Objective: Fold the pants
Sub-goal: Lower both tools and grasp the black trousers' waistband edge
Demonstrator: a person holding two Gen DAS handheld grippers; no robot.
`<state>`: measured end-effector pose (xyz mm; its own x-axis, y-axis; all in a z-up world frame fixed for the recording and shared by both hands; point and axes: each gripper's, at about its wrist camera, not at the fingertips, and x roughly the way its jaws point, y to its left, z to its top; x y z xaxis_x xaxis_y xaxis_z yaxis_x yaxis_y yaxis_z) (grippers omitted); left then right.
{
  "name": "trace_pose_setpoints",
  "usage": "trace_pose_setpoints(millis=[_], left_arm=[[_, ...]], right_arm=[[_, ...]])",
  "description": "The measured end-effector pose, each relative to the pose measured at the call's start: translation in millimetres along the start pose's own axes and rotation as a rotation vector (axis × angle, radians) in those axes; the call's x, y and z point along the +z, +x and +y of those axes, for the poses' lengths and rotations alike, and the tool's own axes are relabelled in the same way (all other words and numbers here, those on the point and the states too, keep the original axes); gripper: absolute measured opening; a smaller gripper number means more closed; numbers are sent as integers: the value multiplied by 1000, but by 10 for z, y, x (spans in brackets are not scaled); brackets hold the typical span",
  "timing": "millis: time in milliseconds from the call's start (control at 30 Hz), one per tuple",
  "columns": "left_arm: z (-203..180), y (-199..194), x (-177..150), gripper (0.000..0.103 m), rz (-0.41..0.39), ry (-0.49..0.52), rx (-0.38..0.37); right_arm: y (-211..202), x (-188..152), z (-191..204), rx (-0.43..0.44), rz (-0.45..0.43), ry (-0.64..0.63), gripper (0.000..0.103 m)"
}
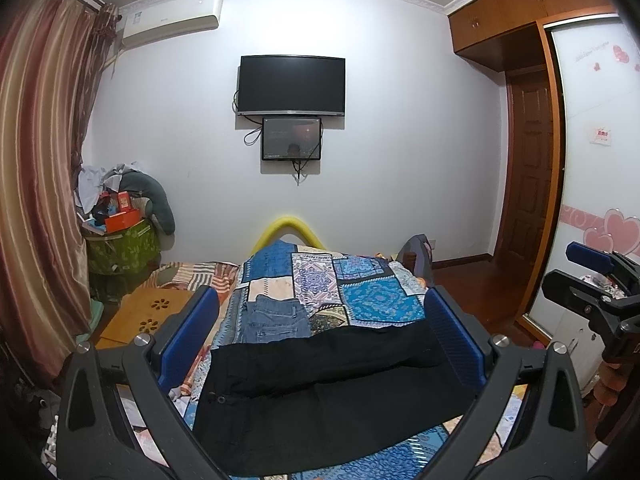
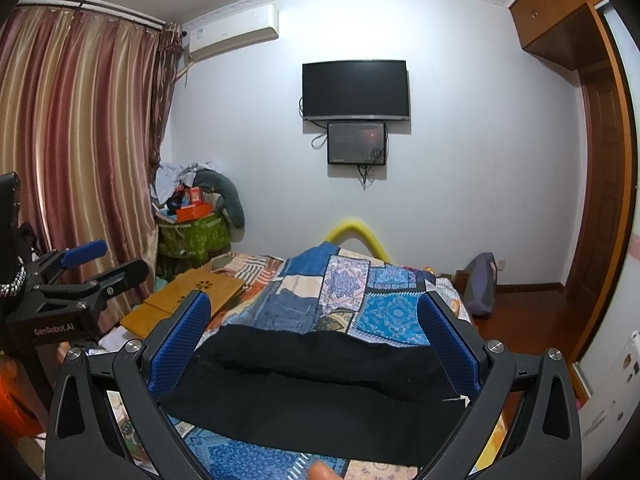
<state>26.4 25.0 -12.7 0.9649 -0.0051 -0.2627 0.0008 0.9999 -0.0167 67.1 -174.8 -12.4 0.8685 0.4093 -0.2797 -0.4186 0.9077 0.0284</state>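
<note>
Black pants [image 1: 320, 384] spread flat on patchwork bedspread [image 1: 372, 300], long axis running left to right, waistband with button at left. Folded jeans [image 1: 276, 318] just beyond, touching far edge. Bare bedspread past them. Left gripper [image 1: 322, 336] and right gripper [image 2: 316, 340] both spread wide above pants, holding nothing. Wooden lap table [image 2: 192, 296] beside, at left
</note>
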Motion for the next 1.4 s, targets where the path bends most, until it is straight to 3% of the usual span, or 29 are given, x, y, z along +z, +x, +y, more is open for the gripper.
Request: trace_pose_setpoints(millis=[200, 500, 667, 733, 967, 1333, 1400], left_arm=[[209, 373, -71, 103, 48, 13, 36], [934, 1356, -261, 103, 200, -43, 138], [1372, 1938, -490, 102, 272, -39, 243], [1544, 2181, -634, 95, 305, -34, 292], [1967, 3014, -1195, 94, 473, -71, 260], [2220, 4163, -1908, 94, 681, -85, 218], [2264, 4364, -2015, 94, 720, -76, 217]], right_arm=[[360, -122, -29, -8, 70, -19, 103], [1142, -396, -299, 1, 252, 21, 103], [1653, -578, -510, -10, 334, 47, 102], [1860, -661, -586, 2, 370, 57, 102], [2555, -964, -761, 58, 483, 43, 102], [3628, -1307, -828, 157, 621, -76, 99], [3819, -1355, -847, 169, 663, -80, 95]])
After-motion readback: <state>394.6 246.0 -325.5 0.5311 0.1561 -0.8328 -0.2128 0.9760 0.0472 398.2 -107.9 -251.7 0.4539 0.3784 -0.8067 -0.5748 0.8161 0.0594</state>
